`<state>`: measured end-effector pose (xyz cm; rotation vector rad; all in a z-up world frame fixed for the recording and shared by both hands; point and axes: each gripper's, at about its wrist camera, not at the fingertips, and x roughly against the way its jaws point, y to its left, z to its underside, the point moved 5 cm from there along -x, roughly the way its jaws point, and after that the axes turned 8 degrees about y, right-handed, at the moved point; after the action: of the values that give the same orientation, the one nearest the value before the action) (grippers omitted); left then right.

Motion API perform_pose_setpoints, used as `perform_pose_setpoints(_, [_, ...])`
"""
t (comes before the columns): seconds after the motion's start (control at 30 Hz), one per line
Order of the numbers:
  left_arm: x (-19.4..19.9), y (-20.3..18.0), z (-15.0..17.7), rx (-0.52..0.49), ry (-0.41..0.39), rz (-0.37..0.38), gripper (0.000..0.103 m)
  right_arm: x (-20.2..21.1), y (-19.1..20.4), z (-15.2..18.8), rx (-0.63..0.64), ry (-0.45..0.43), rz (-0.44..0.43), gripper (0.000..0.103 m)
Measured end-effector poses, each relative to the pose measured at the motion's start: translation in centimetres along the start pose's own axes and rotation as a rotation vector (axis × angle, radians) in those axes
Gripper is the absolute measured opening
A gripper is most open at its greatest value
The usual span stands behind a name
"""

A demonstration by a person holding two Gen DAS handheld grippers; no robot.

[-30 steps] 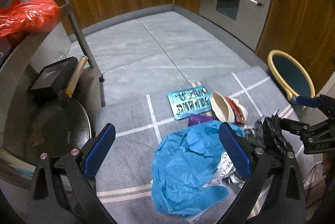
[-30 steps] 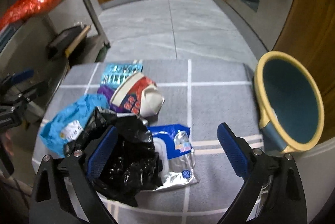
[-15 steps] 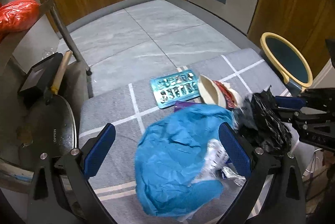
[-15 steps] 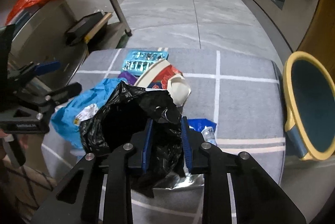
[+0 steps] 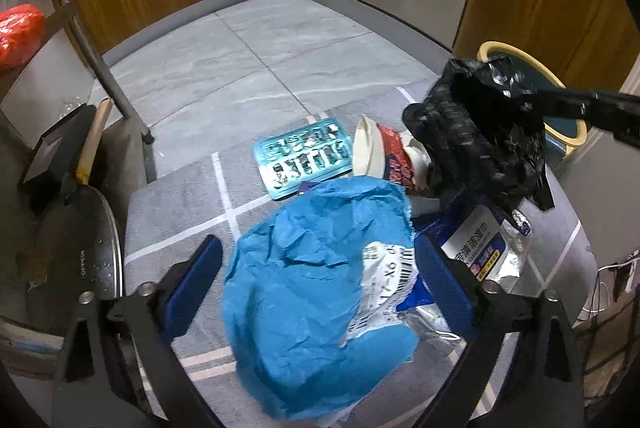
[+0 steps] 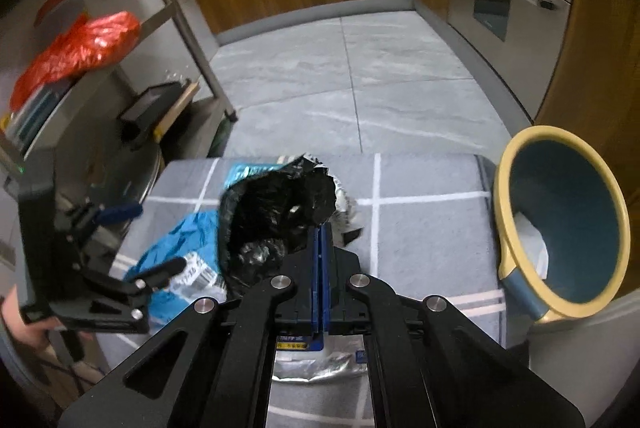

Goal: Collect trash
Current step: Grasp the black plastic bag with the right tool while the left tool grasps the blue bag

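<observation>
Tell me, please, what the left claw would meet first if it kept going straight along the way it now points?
Most likely the crumpled blue plastic bag, which lies between the closing fingers of the left claw, not yet pressed. Depth is hard to judge, but nothing else seems to lie in front of it.

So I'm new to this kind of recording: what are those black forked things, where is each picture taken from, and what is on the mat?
No robot here: a person holds a two-finger tool in each hand, and each tool carries a wide-angle camera that looks along its fingers. In the left view, the left tool stands over a crumpled blue bag, its jaws wide and just starting to close, not pressing on it. In the right view, the right tool is shut on a black plastic bag, lifted off the grey mat. Also on the mat: a blister pack, a paper cup and a wipes packet. A yellow-rimmed bin stands beside it.
</observation>
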<state>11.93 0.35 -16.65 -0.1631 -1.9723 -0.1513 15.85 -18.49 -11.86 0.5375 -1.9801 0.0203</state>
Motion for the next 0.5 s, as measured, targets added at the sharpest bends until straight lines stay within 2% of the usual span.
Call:
perform_pose_setpoints(0.17, [-0.9, -1.7, 0.1, -0.065, 0.020, 0.017, 0.071, 0.7, -0.4, -0.5, -0.022, -0.026, -0.008, 0.002])
perform_pose_setpoints(0.3, [-1.6, -2.3, 0.5, -0.067, 0.048, 0.036, 0.061, 1.0, -0.9, -0.7, -0.027, -0.036, -0.009, 0.002])
perform_pose_setpoints(0.4, [-2.5, -2.4, 0.7, -0.080, 0.086, 0.018, 0.048, 1.1, -1.2, -0.8, -0.026, -0.038, -0.007, 0.002])
perform_pose_setpoints(0.43, [-2.6, -2.4, 0.8, -0.081, 0.089, 0.017, 0.035, 1.1, -1.3, -0.8, -0.024, -0.039, -0.005, 0.002])
perform_pose_setpoints(0.47, [-2.6, -2.4, 0.7, -0.079, 0.095, 0.023, 0.028, 1.2, -1.3, -0.7, -0.023, -0.039, -0.003, 0.002])
perform_pose_setpoints(0.5, [-2.6, -2.3, 0.7, -0.072, 0.094, 0.023, 0.026, 1.2, -1.4, -0.7, -0.022, -0.039, -0.001, 0.002])
